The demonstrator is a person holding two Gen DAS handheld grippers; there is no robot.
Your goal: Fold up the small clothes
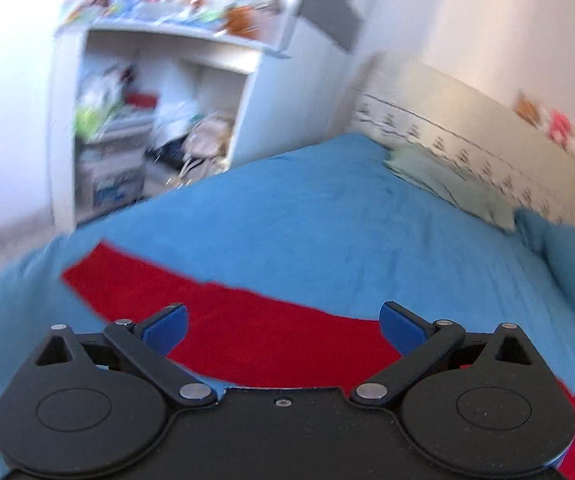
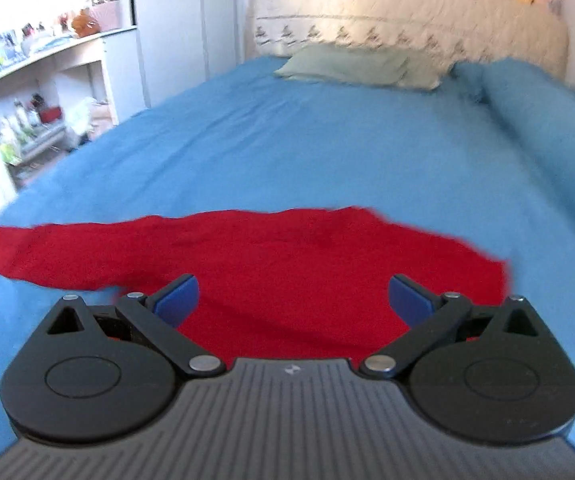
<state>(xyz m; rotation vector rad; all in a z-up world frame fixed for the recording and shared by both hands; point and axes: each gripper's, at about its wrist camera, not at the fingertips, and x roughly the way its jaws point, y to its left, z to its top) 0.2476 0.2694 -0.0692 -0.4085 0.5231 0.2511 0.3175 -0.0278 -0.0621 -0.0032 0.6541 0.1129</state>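
Shelf clutter (image 1: 127, 120) blurred beyond telling

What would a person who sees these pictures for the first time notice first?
The eye goes first to the red garment, spread flat across the near part of the blue bedsheet. Just above it in each view are the open tongs, left and right, with blue pads and nothing between them. Farther back, a pale green pillow lies at the cream headboard.

Both wrist cameras look forward and down over the blue bed (image 2: 327, 140), sharing the red garment (image 2: 287, 272) and headboard (image 1: 467, 120).
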